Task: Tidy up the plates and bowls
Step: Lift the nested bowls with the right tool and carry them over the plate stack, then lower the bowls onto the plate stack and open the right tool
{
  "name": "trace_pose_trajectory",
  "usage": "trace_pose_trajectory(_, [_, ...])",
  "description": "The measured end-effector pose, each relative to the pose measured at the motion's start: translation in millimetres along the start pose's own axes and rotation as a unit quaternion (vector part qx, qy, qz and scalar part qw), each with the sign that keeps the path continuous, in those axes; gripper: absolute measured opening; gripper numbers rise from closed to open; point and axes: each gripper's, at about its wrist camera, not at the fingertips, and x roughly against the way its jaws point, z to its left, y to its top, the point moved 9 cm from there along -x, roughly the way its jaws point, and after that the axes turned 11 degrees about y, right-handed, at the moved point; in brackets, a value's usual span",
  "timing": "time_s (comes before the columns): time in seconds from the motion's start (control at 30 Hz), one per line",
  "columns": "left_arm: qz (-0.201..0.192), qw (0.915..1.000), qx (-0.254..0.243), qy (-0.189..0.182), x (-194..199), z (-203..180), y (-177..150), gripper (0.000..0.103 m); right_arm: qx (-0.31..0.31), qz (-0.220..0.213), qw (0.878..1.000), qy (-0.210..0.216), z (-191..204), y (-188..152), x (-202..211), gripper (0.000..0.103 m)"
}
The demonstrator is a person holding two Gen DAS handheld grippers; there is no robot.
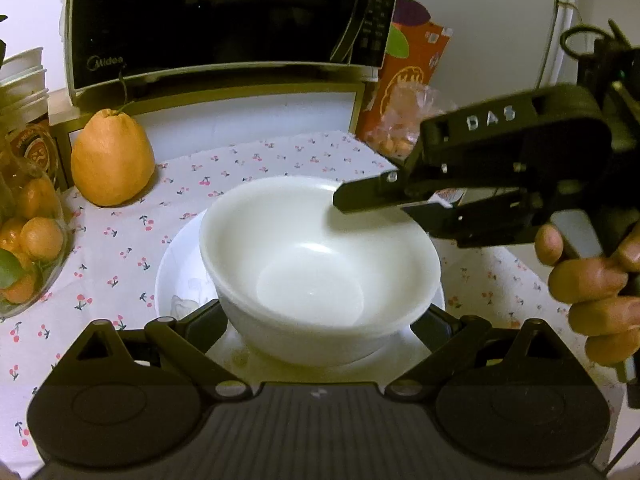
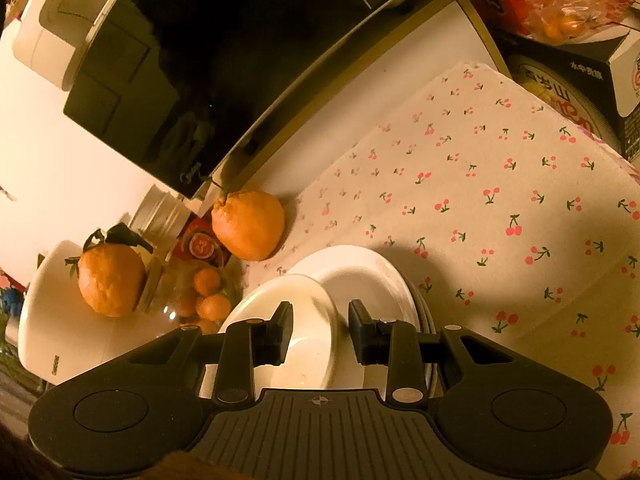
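Left first: left gripper point(image 1: 320, 320) spread wide, flanking the lower wall of the white bowl point(image 1: 312, 264); tips hidden behind it, so cannot tell whether pressing or merely beside

Centre: bowl sitting in the white plate point(image 1: 176, 276) on the cherry-print cloth point(image 1: 120, 240); round, so no long axis to line up with

Right: right gripper point(image 2: 320, 332) set narrow, straddling the bowl's right rim, one finger inside and one outside, seemingly with a sliver of gap either side

Judging by this, the rim lies directly between those jaws; looks nearer to a pinch than the left, needing only to close
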Motion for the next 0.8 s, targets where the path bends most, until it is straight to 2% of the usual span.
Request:
trace_pose_trajectory(0.4, [-0.003,1.0,0.009,0.004,-8.3,0.6,1.2,0.097,-0.016,-0.019,1.0,-0.002,-3.1,4.4,-0.9,0.032])
trace_pose_trajectory(0.8, [0.006,0.9998,0.017,0.005,-9.3,3.0,0.6,0.099,-0.026,-0.013,1.0,-0.007,-6.6,3.0,-4.6,0.033])
